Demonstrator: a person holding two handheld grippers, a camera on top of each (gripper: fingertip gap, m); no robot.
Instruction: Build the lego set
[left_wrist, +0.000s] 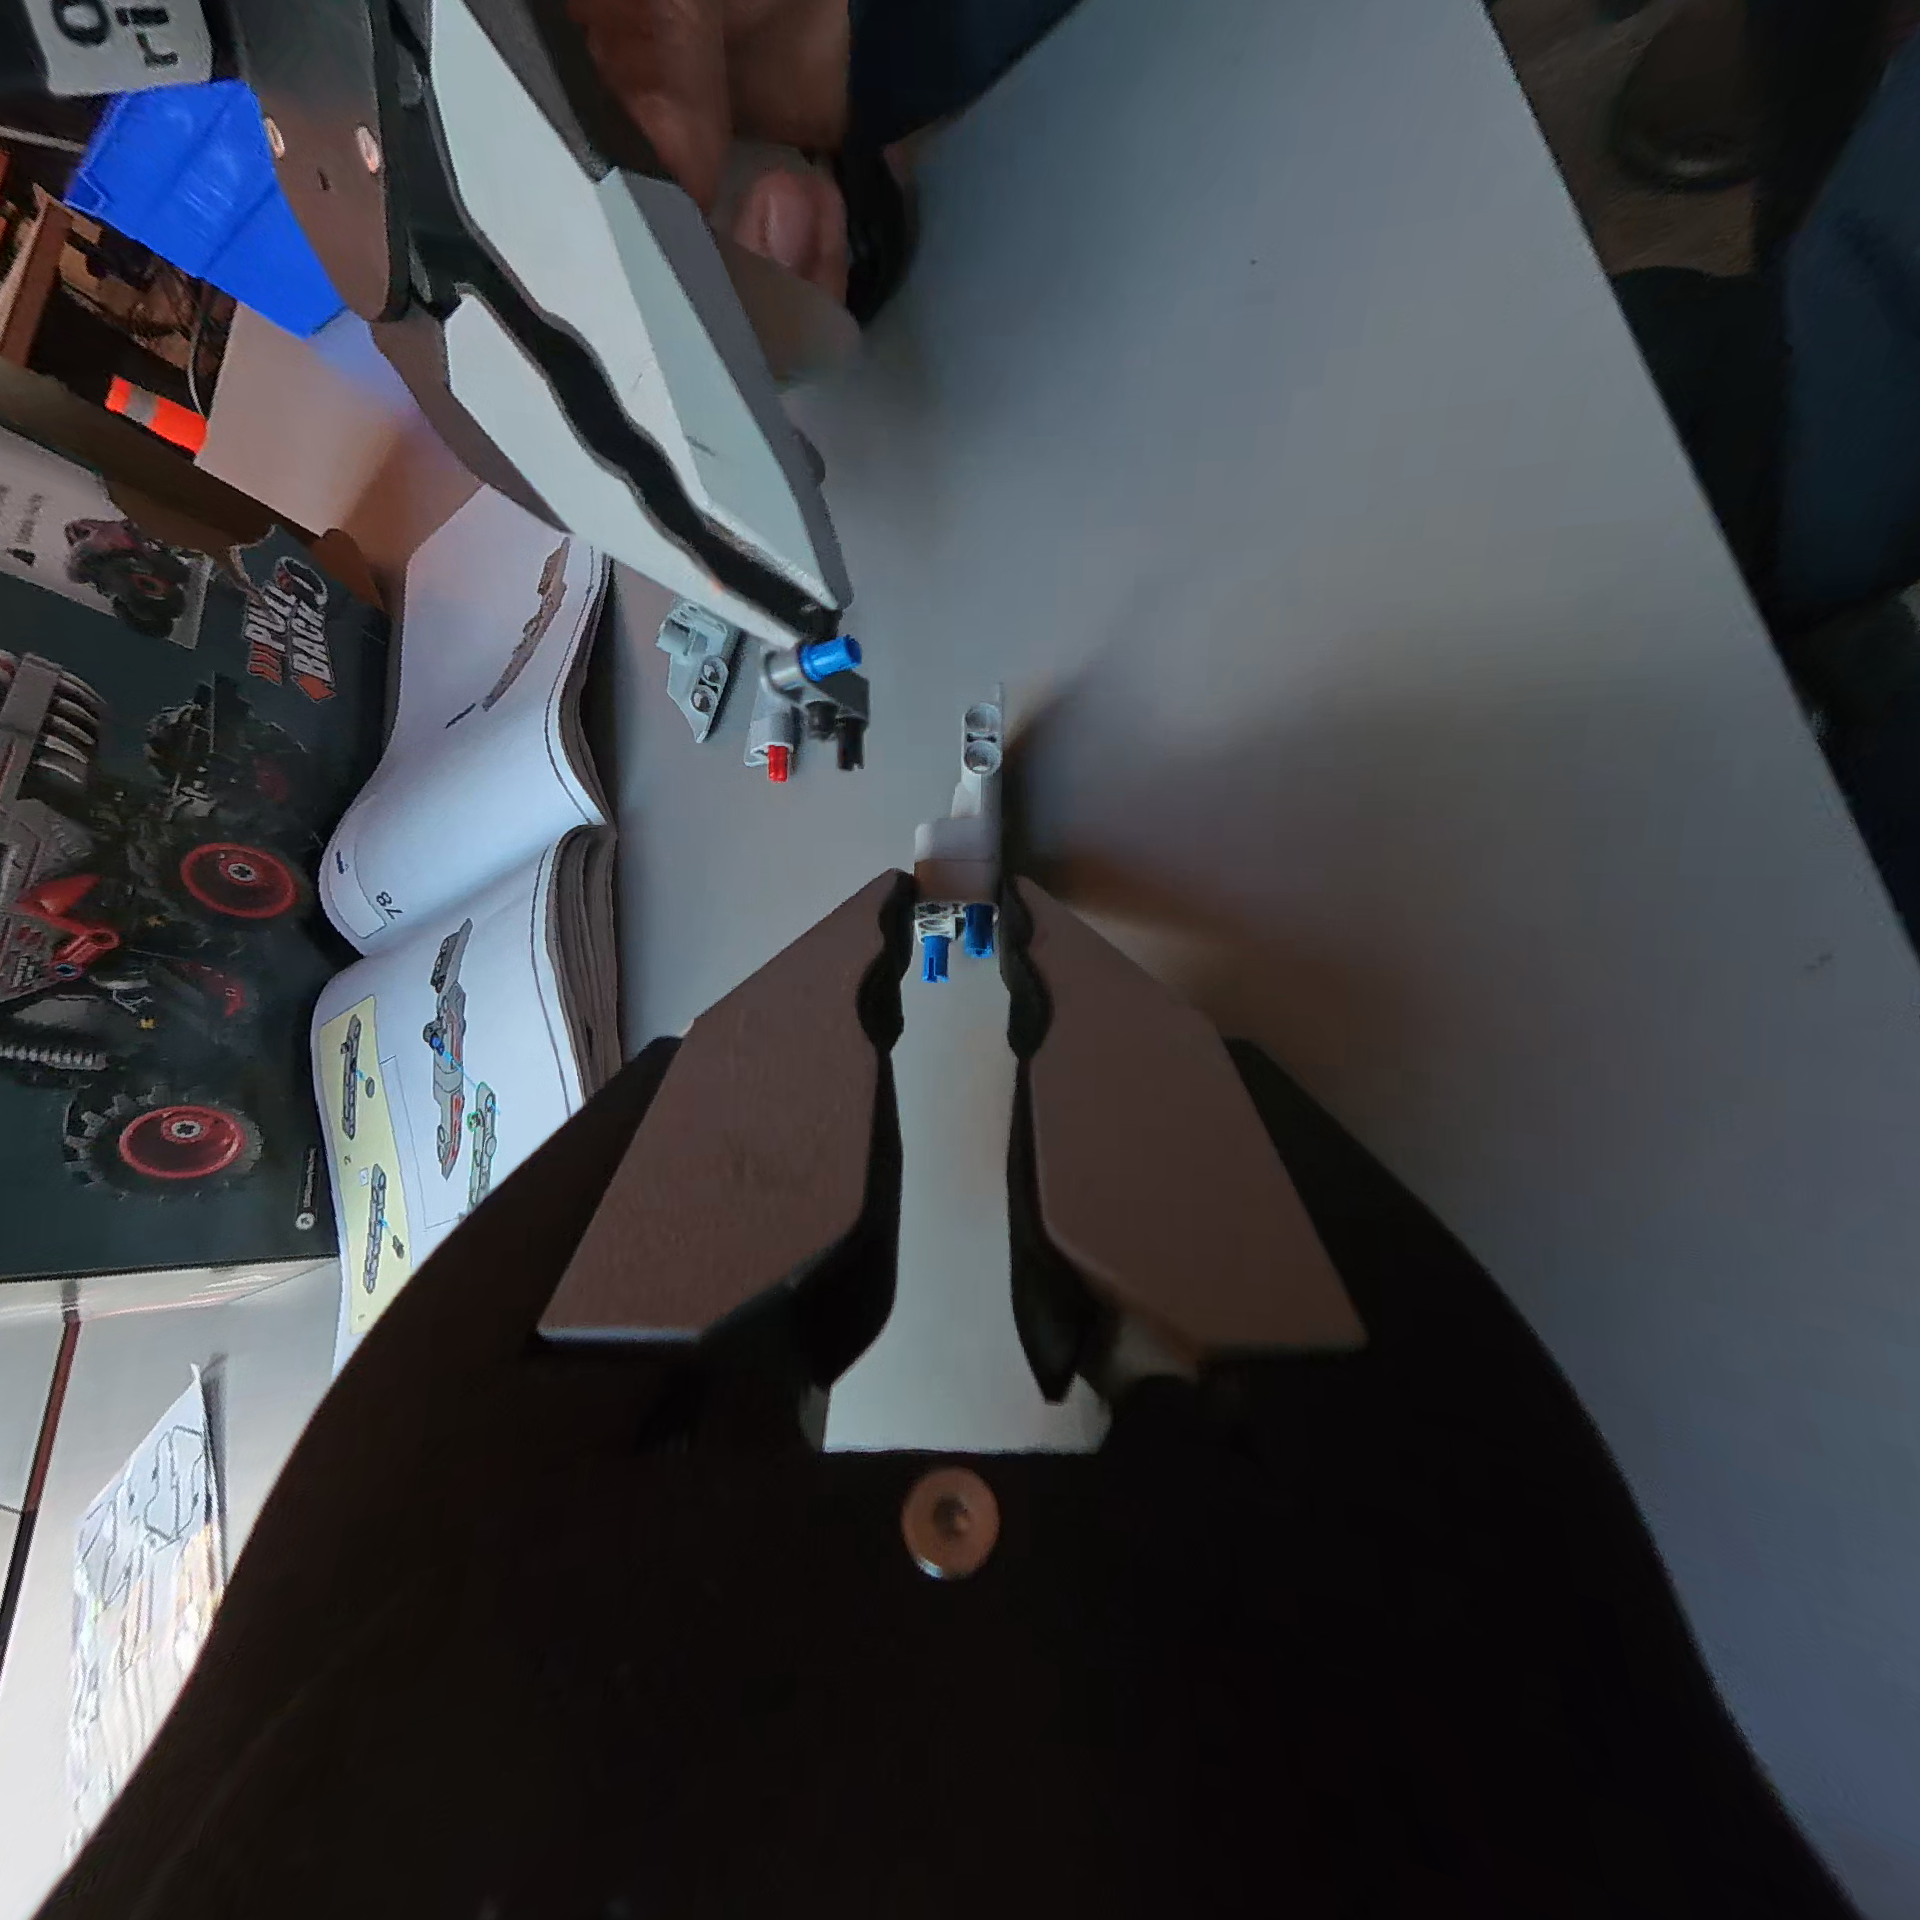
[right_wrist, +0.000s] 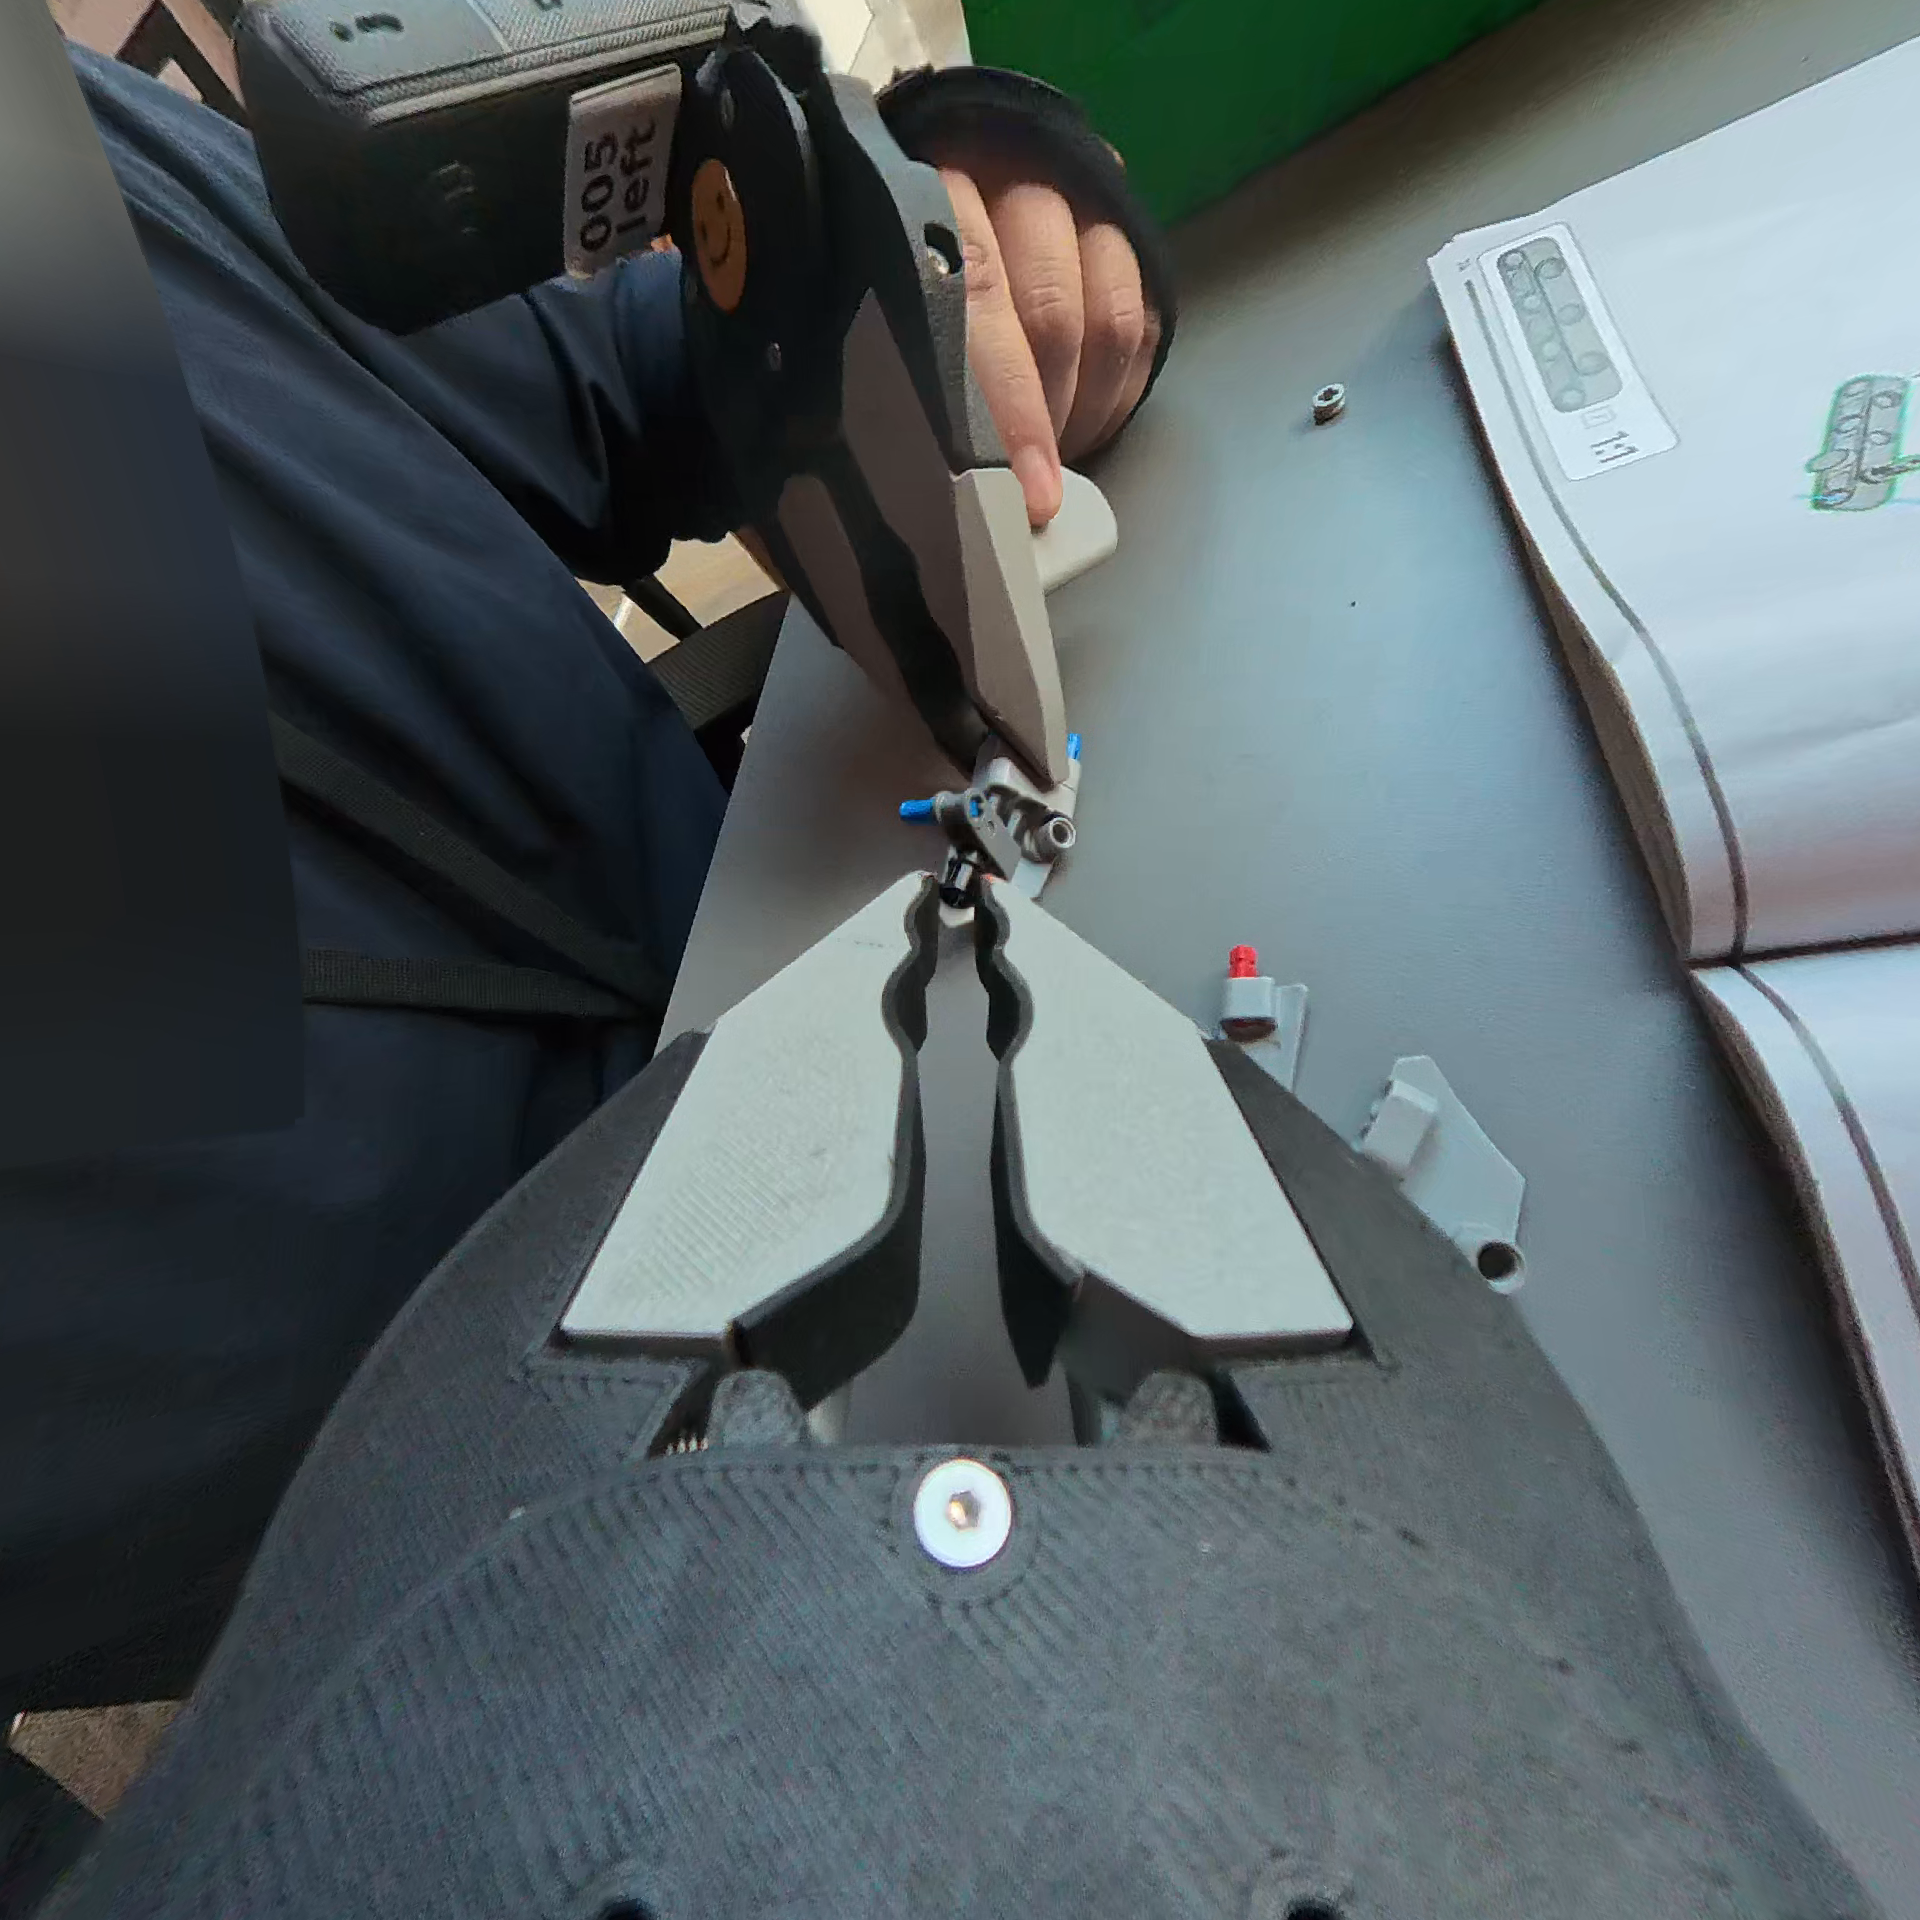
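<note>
My left gripper (left_wrist: 958, 896) is shut on a pale grey Lego beam (left_wrist: 977, 800) with two blue pins (left_wrist: 975, 928), held just above the grey table (left_wrist: 1351, 623). In the right wrist view the left gripper (right_wrist: 1023, 764) comes down from above, still holding the beam (right_wrist: 1070, 795). My right gripper (right_wrist: 956, 896) is shut on a small dark grey piece (right_wrist: 1003, 826) by its black pin (right_wrist: 954, 883); the piece carries a blue pin (right_wrist: 916, 809). In the left wrist view the right gripper (left_wrist: 821, 623) holds this piece (left_wrist: 844, 698) a short gap left of the beam.
A grey piece with a red pin (right_wrist: 1247, 992) and a grey panel (right_wrist: 1444, 1153) lie on the table right of my right gripper. An open instruction booklet (right_wrist: 1766, 520), the set's box (left_wrist: 156, 883) and a blue bin (left_wrist: 197, 187) stand beyond. A small dark bush (right_wrist: 1328, 400) lies alone.
</note>
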